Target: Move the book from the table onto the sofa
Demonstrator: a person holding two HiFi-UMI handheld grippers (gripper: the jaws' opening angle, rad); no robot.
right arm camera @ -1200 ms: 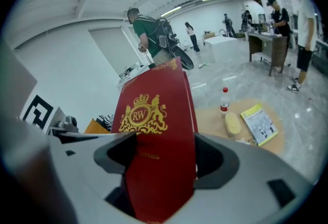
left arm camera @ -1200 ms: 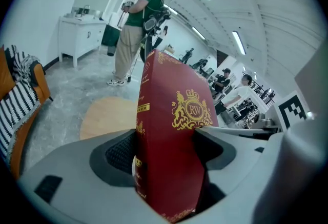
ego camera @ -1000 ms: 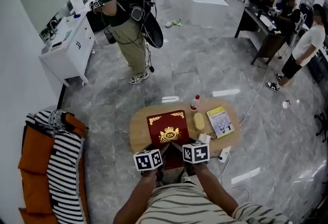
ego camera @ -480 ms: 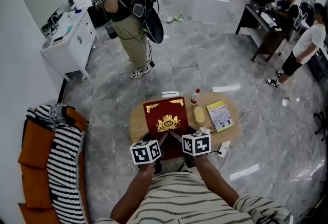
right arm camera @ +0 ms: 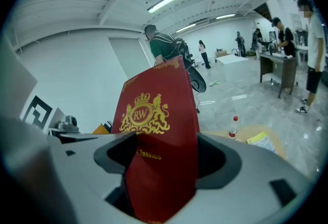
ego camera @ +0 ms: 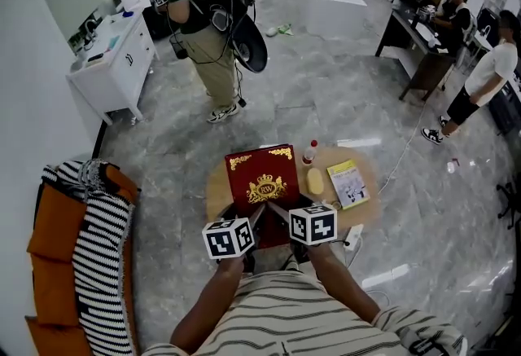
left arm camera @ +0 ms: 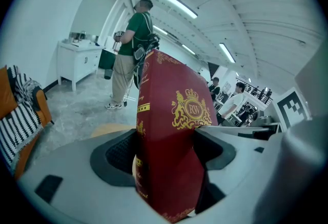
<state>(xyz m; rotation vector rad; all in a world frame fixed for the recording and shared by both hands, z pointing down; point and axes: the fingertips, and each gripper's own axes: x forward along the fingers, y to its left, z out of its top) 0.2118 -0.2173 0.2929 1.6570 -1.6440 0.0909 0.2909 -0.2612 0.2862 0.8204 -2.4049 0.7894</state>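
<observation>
A dark red book (ego camera: 262, 182) with a gold crest is held above the round wooden table (ego camera: 215, 201), its near edge clamped from both sides. My left gripper (ego camera: 256, 221) is shut on the book's near left part, and my right gripper (ego camera: 282, 214) is shut on its near right part. In the left gripper view the book (left arm camera: 171, 115) stands between the jaws of the left gripper (left arm camera: 165, 154). The right gripper view shows the book (right arm camera: 156, 120) pinched in the right gripper (right arm camera: 163, 164). The orange sofa (ego camera: 50, 240) with a striped blanket (ego camera: 99, 257) is at the left.
On the table lie a yellow book (ego camera: 348, 186), a yellow oblong thing (ego camera: 316, 181) and a red-capped bottle (ego camera: 310, 152). A person with a backpack (ego camera: 203, 12) stands beyond the table. A white cabinet (ego camera: 110, 61) is at the far left, and more people stand at the right.
The red book has come up off the table and its far edge has swung up and away from me. Both grippers stay clamped on it and have shifted slightly left.
</observation>
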